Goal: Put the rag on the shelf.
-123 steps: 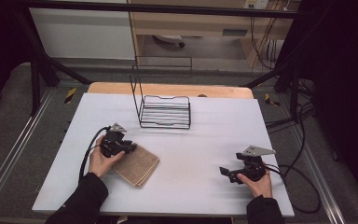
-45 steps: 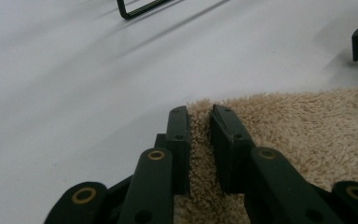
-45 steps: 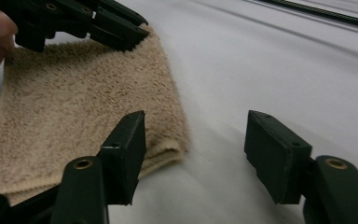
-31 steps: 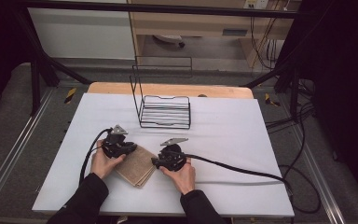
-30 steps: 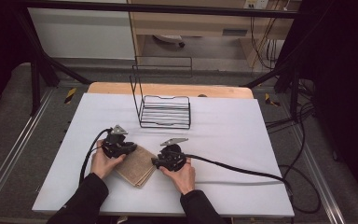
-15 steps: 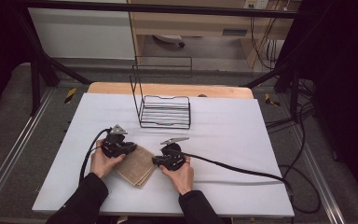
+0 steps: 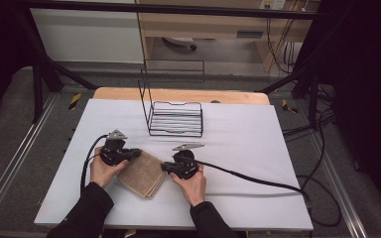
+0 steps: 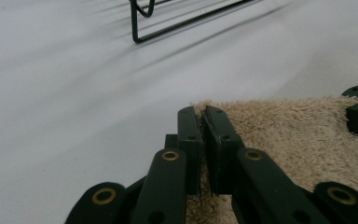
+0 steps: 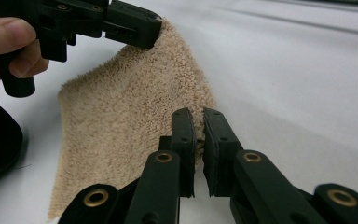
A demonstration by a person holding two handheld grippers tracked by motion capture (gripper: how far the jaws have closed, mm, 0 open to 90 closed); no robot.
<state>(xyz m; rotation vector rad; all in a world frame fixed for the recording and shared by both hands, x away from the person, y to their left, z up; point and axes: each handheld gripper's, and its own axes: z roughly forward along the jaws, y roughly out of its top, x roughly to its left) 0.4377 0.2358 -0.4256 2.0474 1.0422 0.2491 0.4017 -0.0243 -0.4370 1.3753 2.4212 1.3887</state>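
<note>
A white table (image 7: pixel 258 163) carries a black wire rack (image 7: pixel 175 118) at its far middle, nothing in it. Nearer the person lies a folded beige towel (image 7: pixel 141 174). The left gripper (image 8: pixel 203 122) has just been closing and pinches the towel's far corner; the right gripper (image 9: pixel 196 128) clamps its right corner.
</note>
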